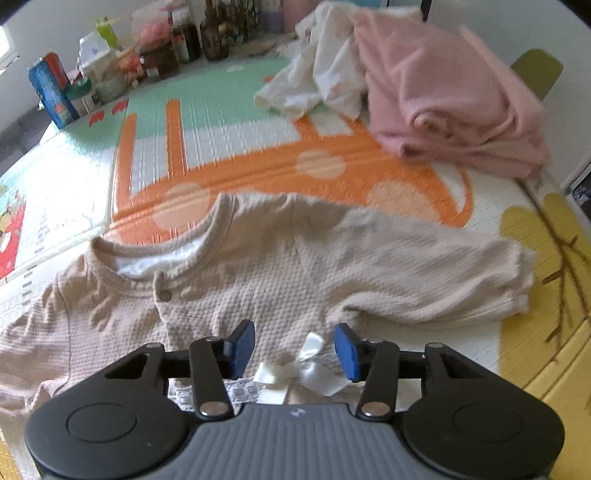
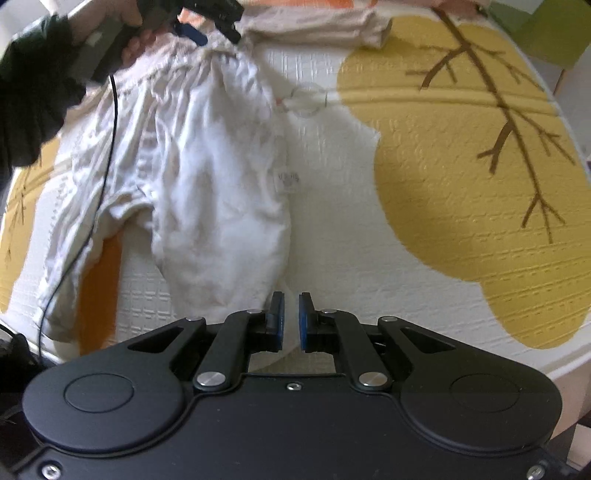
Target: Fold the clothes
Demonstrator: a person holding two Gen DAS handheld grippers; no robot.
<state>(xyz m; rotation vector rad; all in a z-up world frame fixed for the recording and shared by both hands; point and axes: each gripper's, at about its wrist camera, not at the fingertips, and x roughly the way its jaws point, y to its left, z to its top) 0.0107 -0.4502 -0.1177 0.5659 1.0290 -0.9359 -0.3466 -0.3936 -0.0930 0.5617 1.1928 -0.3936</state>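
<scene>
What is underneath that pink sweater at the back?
The pink sweater lies partly over crumpled white clothes on the patterned mat. Whatever else is beneath it is covered.

Edges, blur and the gripper bodies are hiding parts of the scene.

The left gripper (image 1: 294, 349) body is covering the beige garment's (image 1: 258, 280) lower part, and its left sleeve is running off the frame. Motion blur is smearing the pink garment (image 1: 454, 96) and the bottles (image 1: 207, 33), leaving labels unreadable. The white garment's (image 2: 207, 177) small tag (image 2: 286, 181) is showing print too tiny to read.
</scene>
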